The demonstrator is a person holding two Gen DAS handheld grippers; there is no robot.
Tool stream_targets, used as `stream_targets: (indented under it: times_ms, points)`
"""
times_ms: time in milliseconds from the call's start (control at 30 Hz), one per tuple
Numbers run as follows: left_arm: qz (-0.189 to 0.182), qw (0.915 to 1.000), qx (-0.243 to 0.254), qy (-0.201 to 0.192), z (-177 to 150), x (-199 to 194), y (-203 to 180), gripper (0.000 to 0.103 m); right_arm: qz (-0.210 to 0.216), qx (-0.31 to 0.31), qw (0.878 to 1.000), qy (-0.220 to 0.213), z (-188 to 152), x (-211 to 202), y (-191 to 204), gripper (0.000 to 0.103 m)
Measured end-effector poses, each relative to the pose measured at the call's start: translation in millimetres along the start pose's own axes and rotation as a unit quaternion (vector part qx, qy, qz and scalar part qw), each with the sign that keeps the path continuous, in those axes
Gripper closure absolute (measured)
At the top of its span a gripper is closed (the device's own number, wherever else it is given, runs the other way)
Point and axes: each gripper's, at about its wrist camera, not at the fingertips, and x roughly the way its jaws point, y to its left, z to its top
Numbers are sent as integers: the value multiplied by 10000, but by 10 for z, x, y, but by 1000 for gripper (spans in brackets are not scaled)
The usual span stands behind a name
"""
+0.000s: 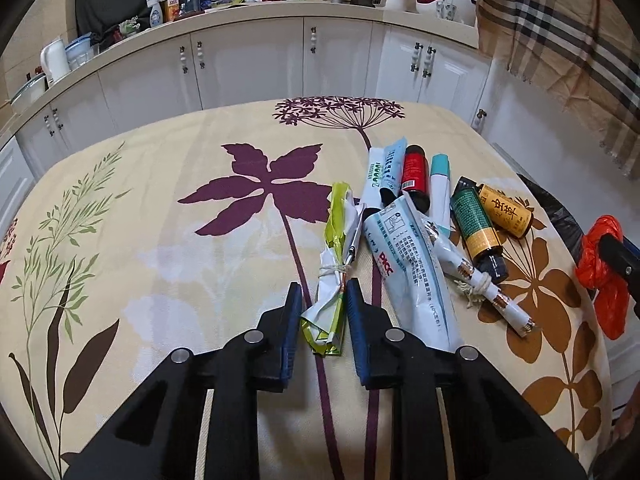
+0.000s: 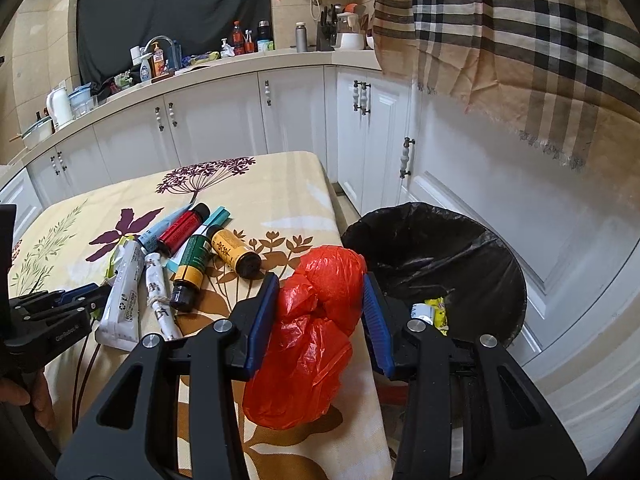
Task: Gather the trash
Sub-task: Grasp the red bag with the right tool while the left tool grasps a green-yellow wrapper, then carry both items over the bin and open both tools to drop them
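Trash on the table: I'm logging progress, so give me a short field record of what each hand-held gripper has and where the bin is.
left hand-held gripper: fingers either side of the tied yellow-green wrapper bundle; contact unclear
right hand-held gripper: shut on the red plastic bag
bin: black-lined, beside the table edge, some trash inside
still on the table: tubes, bottles, tied paper roll

Tubes and bottles crowded the table's right side; bare tablecloth lay left, and the bin's mouth stood unobstructed beside the table edge.
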Motion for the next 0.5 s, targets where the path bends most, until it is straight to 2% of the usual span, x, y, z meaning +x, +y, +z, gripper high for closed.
stream_targets:
  times_ms: [100, 267, 500]
  points:
    - [-22, 10000, -57, -70, -15, -41, 40, 81, -19, 18, 10000, -30, 4, -12, -19, 62]
    - [117, 9990, -37, -427, 4, -238, 62, 84, -90, 38, 9998, -144, 36, -61, -67, 62]
    - [-184, 9955, 32, -928, 185, -554, -112, 84, -305, 95, 9988, -383, 154, -121, -243, 62]
